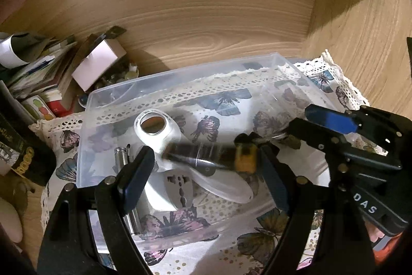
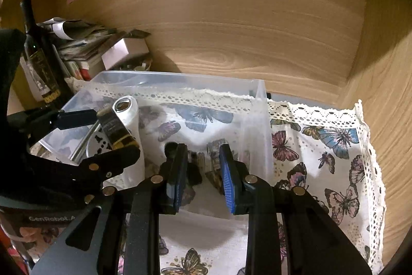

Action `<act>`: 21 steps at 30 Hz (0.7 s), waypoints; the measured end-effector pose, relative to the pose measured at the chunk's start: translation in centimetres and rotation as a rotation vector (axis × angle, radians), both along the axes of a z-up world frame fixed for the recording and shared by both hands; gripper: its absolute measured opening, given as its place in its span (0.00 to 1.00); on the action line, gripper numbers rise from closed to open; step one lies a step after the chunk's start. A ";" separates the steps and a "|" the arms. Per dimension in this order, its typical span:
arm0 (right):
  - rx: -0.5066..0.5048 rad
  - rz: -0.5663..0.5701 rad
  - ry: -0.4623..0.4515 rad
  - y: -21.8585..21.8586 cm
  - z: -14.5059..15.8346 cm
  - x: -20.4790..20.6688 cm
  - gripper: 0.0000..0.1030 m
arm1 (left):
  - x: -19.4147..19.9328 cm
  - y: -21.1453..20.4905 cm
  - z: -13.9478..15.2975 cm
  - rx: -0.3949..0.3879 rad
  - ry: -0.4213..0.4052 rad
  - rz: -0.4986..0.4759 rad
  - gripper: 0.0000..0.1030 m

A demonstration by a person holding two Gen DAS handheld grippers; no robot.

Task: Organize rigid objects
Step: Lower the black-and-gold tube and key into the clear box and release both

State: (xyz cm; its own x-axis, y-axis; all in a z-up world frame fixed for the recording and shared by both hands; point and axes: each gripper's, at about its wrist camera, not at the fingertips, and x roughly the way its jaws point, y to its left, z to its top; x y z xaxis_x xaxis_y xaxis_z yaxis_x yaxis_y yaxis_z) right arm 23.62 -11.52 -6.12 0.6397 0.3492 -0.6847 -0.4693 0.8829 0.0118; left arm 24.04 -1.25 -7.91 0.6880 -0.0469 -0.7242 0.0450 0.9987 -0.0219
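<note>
A clear plastic bin (image 1: 108,94) stands on a butterfly-print cloth. In it lie a white magnifier (image 1: 157,128), a white plug adapter (image 1: 180,184) and a silver metal cylinder (image 1: 121,155). My left gripper (image 1: 206,159) hangs over the bin with its jaws wide apart. A dark cylinder with a gold cap (image 1: 211,156) lies blurred between the fingers; whether they touch it I cannot tell. It also shows in the right wrist view (image 2: 117,129). My right gripper (image 2: 203,177) is open and empty over the bin's right end (image 2: 257,120), above small dark objects (image 2: 213,161).
A stack of books, papers and a pink box (image 1: 97,63) sits at the back left. A dark wine bottle (image 2: 38,56) stands left of the bin. Wooden walls (image 1: 219,17) close the back and right. Bare cloth (image 2: 322,159) lies right of the bin.
</note>
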 end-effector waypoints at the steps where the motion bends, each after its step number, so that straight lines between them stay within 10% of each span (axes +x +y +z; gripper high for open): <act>1: 0.003 0.000 -0.008 0.0 0.2 -0.2 0.23 | 0.0 0.1 0.0 -0.001 -0.001 0.000 0.81; 11: 0.036 0.004 -0.123 -0.6 4.0 -3.5 0.30 | -3.8 1.3 3.6 -0.018 -0.113 0.019 0.81; 21: 0.130 0.010 -0.317 -1.8 9.2 -10.5 0.64 | -12.1 2.5 8.4 -0.017 -0.354 0.056 0.92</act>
State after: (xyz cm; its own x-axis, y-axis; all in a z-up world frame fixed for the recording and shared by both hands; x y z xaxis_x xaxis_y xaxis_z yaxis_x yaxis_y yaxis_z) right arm 13.14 -13.31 3.12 0.8097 0.4284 -0.4012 -0.4767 0.8787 -0.0238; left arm 11.95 1.25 0.46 0.8979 -0.0126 -0.4401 -0.0016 0.9995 -0.0317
